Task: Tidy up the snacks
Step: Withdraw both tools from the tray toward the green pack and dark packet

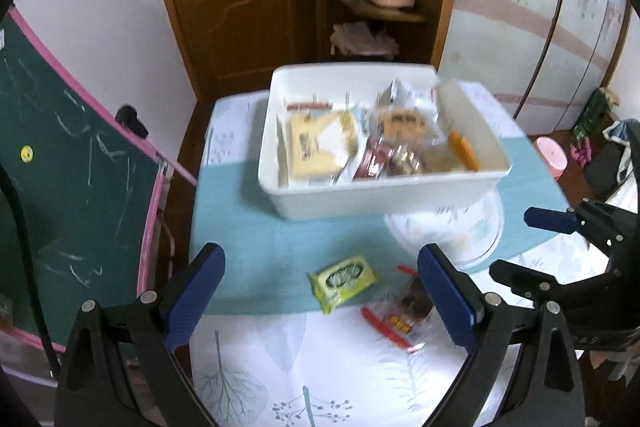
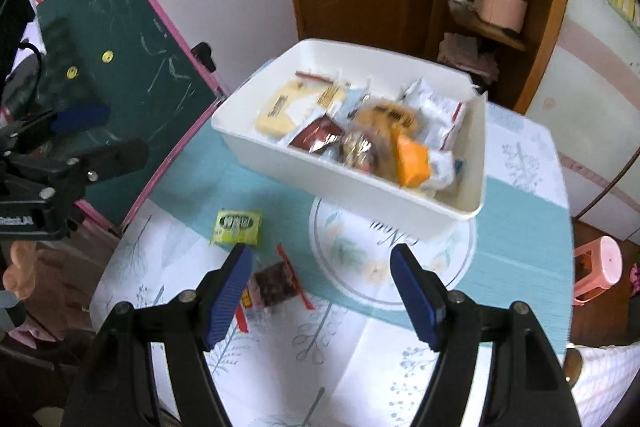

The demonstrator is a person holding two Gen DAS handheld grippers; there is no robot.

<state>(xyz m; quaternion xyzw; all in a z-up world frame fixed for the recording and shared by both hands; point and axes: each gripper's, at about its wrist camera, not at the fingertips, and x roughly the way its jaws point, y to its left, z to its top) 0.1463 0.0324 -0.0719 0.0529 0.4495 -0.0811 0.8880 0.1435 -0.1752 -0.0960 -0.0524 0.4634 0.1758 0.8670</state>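
Both the left gripper (image 1: 320,291) and right gripper (image 2: 322,291) are hovering spread wide and empty, the green packet (image 1: 343,282) and the clear red-edged packet (image 1: 404,311) are lying on the tablecloth (image 1: 260,235) near the white bin (image 1: 372,195), risking slippery film sliding away.

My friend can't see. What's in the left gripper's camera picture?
A white bin full of snack packets sits on a table. Nearer, a green snack packet and a clear red-edged packet lie on the tablecloth, between the open left hand-held gripper.

We've got the bin (image 1: 384,187) full of snacks mid-frame on the table (image 1: 256,239), two loose packets (image 1: 343,281) (image 1: 404,311) lying below it toward bottom center.
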